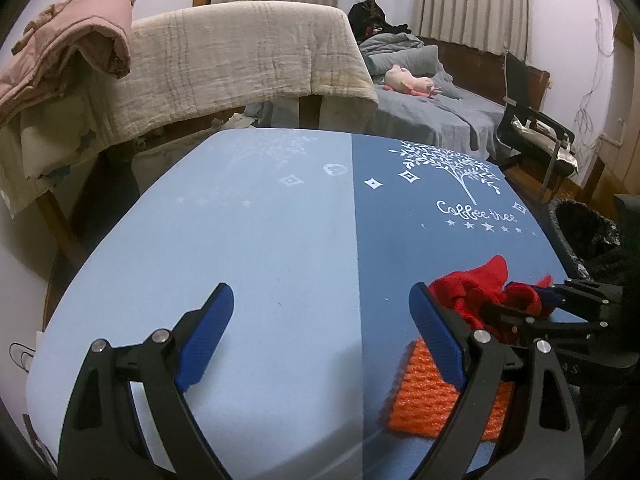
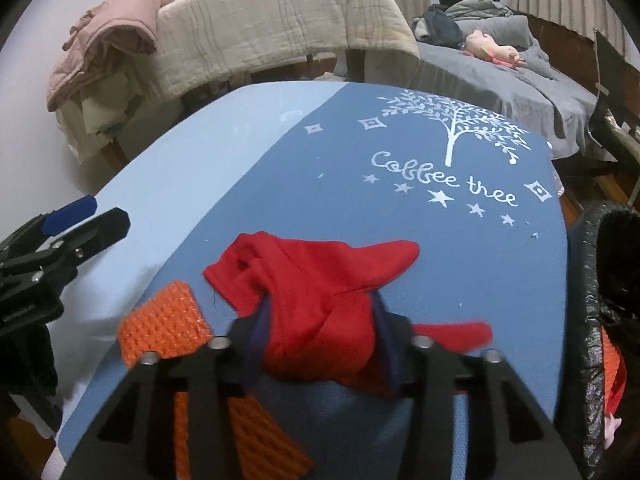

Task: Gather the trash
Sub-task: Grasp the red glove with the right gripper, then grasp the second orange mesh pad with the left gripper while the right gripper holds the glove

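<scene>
A crumpled red cloth (image 2: 316, 284) lies on the blue table (image 2: 248, 160). My right gripper (image 2: 320, 320) is shut on the red cloth, its blue pads pressed into the folds. An orange foam net (image 2: 164, 320) lies flat beside and under it. In the left wrist view the red cloth (image 1: 476, 284) and the orange net (image 1: 424, 396) sit at the right, behind my left gripper's right finger. My left gripper (image 1: 320, 320) is open and empty above the light blue half of the table (image 1: 240, 260). The right gripper (image 1: 560, 308) shows there at the far right.
A black-lined trash bin (image 2: 600, 300) stands at the table's right edge, also seen in the left wrist view (image 1: 584, 236). Behind the table are a chair draped with a beige blanket (image 1: 248, 60), a pink jacket (image 1: 72, 48), and a bed (image 1: 432, 108).
</scene>
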Tool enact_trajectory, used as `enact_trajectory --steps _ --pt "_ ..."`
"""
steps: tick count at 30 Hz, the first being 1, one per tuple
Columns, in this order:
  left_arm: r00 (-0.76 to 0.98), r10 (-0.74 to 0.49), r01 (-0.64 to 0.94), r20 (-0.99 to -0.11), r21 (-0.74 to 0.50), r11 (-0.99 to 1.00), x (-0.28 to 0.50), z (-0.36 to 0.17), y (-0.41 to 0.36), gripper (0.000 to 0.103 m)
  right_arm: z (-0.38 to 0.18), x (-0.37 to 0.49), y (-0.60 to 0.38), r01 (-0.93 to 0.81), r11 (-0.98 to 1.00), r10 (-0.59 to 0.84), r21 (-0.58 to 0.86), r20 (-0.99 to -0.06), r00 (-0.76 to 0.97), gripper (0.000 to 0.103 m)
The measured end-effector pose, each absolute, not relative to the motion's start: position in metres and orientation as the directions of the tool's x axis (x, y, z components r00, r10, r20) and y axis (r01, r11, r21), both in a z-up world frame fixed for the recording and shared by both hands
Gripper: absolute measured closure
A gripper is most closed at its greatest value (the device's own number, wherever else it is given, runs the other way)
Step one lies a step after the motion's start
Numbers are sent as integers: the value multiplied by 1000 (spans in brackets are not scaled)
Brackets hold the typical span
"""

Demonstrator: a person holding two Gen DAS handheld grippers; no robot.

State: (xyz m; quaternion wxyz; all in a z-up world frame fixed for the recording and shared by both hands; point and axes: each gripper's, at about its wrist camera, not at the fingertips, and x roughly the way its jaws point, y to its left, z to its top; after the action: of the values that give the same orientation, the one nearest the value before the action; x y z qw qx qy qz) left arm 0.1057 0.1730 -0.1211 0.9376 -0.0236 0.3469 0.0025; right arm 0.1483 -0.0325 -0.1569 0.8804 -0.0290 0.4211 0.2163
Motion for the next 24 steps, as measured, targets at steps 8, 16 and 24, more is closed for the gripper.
enact_trajectory --steps 8,16,24 --pt "738 -40 8 -674 -50 999 101 -124 160 16 -152 144 -43 -402 903 373 152 -741 559 84" --pt "699 -77 45 -711 -64 997 98 -133 140 24 -136 139 -60 -383 911 372 154 -709 599 84" --pt "635 -127 73 -762 -104 992 95 -148 126 41 -133 131 -67 -392 907 382 157 -698 605 84"
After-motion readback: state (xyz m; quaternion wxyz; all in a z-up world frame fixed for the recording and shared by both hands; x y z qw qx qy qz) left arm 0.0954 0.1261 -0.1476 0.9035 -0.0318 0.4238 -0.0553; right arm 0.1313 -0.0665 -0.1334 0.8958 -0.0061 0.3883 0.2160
